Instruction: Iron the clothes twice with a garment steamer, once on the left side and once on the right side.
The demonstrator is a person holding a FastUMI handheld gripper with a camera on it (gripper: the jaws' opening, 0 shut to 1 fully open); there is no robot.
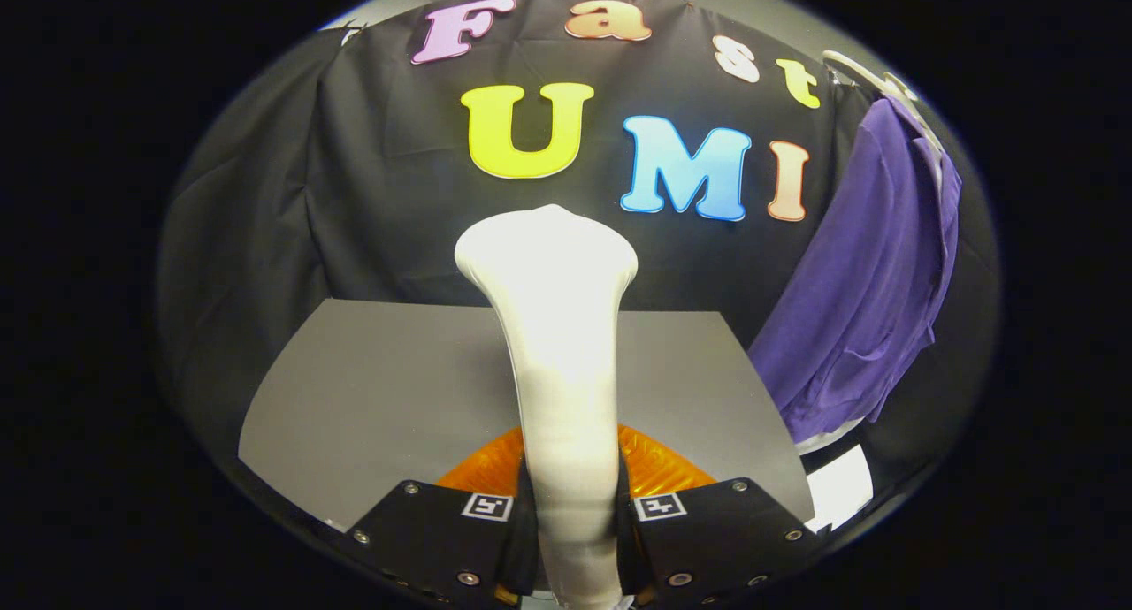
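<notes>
My gripper [573, 513] is shut on the white garment steamer [553, 327], both fingers pressing its neck from either side. The steamer stands upright between the fingers, and its wide head rises ahead of them toward the back wall. An orange part of the steamer [659, 468], probably its water tank, shows low behind the neck. A purple garment [862, 292] hangs on a white hanger [871, 80] to the right, beyond the table's right corner. The steamer head is well apart from the garment, to its left.
A grey table top [389, 389] lies under and ahead of the steamer, reaching to the black cloth wall. A white sheet [840, 486] lies below the garment's hem at the right.
</notes>
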